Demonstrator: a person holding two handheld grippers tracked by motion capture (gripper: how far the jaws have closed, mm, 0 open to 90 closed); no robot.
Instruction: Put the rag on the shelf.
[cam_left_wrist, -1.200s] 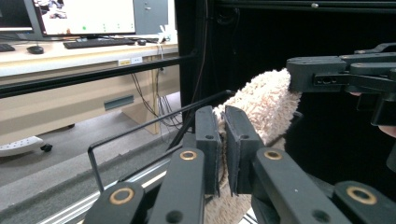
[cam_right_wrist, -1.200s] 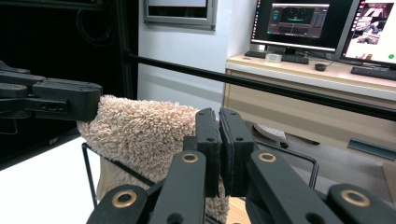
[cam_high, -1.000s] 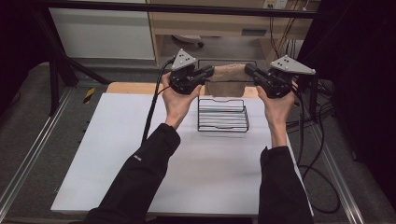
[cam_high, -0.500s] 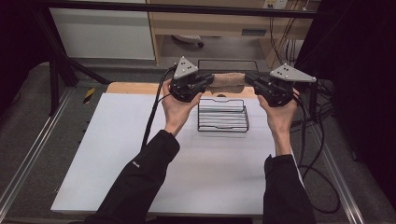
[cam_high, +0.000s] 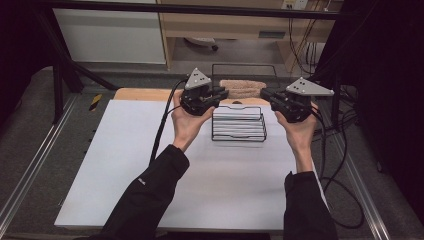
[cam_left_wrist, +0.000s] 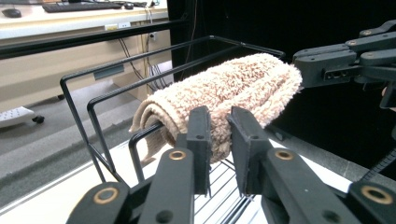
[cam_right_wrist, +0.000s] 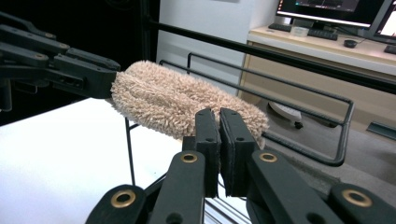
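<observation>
White desk (cam_high: 125, 165) nearest; on it, black wire rack (cam_high: 239, 125). Beyond, rolled beige terry towel (cam_high: 242, 88) held above the rack: right gripper (cam_high: 265, 93) clamped on one end, left gripper (cam_high: 222, 93) opening, jaws slightly apart around the other end.

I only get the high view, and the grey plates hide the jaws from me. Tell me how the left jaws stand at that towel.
Observer: The left gripper has just been opening its jaws. A gap stands between them, with the end of the rolled towel at their tips and the pads not pressing on it.
Operator: Now report the right one.
Observer: The right gripper has its jaws all but together at the towel's other end. I cannot tell whether cloth is pinched between them.
Operator: Say what carries the roll.
Observer: It appears to lie across the top wires of the black rack.
</observation>
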